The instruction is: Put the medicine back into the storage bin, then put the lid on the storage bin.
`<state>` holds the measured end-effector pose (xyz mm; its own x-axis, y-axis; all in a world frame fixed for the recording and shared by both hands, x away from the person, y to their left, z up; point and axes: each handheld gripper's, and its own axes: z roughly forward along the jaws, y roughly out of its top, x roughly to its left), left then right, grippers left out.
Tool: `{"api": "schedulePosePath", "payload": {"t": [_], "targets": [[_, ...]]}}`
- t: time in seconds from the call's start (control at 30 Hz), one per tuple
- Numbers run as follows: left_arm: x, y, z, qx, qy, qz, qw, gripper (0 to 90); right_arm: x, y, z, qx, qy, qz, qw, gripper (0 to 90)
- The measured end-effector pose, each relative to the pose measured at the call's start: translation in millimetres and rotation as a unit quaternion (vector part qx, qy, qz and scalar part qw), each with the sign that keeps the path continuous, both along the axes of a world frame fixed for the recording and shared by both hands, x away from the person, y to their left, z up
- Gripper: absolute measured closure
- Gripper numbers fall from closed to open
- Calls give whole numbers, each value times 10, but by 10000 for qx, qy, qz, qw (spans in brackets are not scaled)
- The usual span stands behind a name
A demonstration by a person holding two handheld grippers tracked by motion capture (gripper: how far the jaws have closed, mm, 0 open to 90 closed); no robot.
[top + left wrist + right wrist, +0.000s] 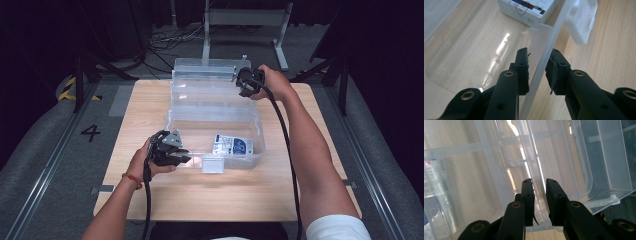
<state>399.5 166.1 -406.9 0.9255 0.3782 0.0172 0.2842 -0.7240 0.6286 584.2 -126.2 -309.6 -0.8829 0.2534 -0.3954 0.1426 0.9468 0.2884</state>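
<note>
Clear plastic storage box [216, 121] sits open at mid-bench, its hinged lid [207, 75] thrown back toward the far edge of the wooden bench [210, 195]. Inside the box, toward its right front corner, lies a small white carton [232, 145] with blue print. A white latch tab [212, 164] hangs off the middle of the front wall.

Left tongs [182, 157] are at the box's front wall, near its left corner. In the left gripper view the left tongs [537, 68] straddle the clear front wall [546, 53]: one jaw inside the box, one outside over the bench. The inner pad lies against the plastic; a thin gap seems to remain at the outer pad, so whether the pinch is firm cannot be told. The carton [529, 10] and the latch tab [581, 21] lie farther along the wall.

Right tongs [246, 85] are at the right end of the raised lid, hand above them. In the right gripper view the right tongs [539, 192] are drawn narrow around the lid's clear rim [537, 173], pads pinching it from both sides.
</note>
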Motion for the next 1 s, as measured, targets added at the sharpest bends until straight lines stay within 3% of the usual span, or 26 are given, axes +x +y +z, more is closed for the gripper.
{"api": "schedulePosePath", "payload": {"t": [0.3, 0.53, 0.67, 0.8, 0.9, 1.0], "targets": [[-20, -11, -10, -50, -90, 45, 9999, 718, -28, -71, 14, 566, 109, 166, 9982, 816], [-45, -95, -17, -74, -210, -8, 9998, 726, -47, -84, 28, 421, 37, 170, 9990, 820], [-46, -132, -22, -169, -166, -25, 9997, 726, -77, -137, 52, 344, 33, 208, 9992, 826], [-68, -190, -24, -167, -174, -42, 9997, 725, -131, -210, 72, 540, 103, 244, 9982, 839], [-89, -220, -30, -171, -268, -42, 9995, 725, -196, -255, 86, 620, -49, 356, 9974, 848], [-92, -246, -26, -167, -242, -111, 9995, 721, -250, -283, 113, 523, -30, 433, 9977, 858]]}}
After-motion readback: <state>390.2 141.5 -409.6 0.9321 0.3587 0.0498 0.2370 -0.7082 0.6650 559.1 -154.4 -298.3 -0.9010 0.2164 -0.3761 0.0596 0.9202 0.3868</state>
